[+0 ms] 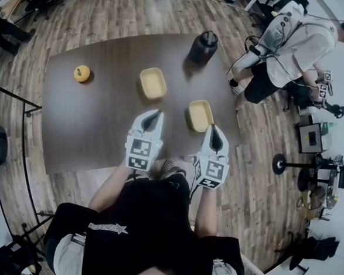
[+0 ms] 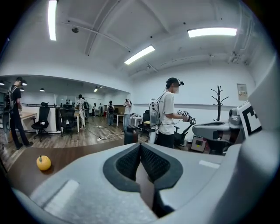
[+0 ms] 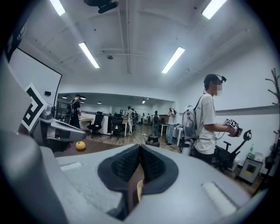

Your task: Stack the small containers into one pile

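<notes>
Two shallow yellow tubs, both empty and unstacked: the middle container (image 1: 153,82) sits about mid-worktop (image 1: 91,122), and the right container (image 1: 200,115) sits nearer the right edge, apart from it. The left claw (image 1: 156,114) is pressed together on nothing toward the near edge; the right claw (image 1: 213,130) is likewise closed and empty, just beside the right container's near rim. Also on the worktop are a round yellow fruit (image 1: 81,73) toward the left edge and a dark jug (image 1: 203,47) at the far edge.
</notes>
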A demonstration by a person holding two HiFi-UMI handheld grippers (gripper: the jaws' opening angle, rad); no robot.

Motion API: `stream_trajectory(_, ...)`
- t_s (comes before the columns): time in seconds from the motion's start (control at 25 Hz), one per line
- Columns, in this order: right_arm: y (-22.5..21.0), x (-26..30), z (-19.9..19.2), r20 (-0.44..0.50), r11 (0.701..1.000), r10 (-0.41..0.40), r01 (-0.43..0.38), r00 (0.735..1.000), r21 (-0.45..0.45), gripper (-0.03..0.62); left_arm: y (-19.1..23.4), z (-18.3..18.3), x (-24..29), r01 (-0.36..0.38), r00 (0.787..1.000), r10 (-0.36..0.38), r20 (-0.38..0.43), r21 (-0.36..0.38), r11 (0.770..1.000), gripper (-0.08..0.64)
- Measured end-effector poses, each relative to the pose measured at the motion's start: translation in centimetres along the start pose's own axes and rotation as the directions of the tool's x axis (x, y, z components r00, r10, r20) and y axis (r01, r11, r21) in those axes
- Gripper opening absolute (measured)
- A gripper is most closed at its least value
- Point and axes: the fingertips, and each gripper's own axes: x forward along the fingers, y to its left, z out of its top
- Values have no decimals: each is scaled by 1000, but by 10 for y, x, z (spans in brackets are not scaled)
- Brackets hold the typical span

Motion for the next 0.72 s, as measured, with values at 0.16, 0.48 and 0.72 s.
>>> stream_trajectory(0.16, -35, -7, -16, -33, 999, -46, 46, 998, 14, 5, -38, -2, 26, 67, 998, -67, -17, 1, 998, 11)
stream_trajectory(0.48, -103, 9, -49, -98, 1000, -2, 5, 995, 26, 6, -94, -19, 80, 71, 994, -75, -81, -41, 997, 11)
stream_trajectory(0.72, -138, 42, -82, -168, 991, 136, -135, 976, 18, 6, -123, -37, 120, -23, 989, 12, -147, -72, 997, 11)
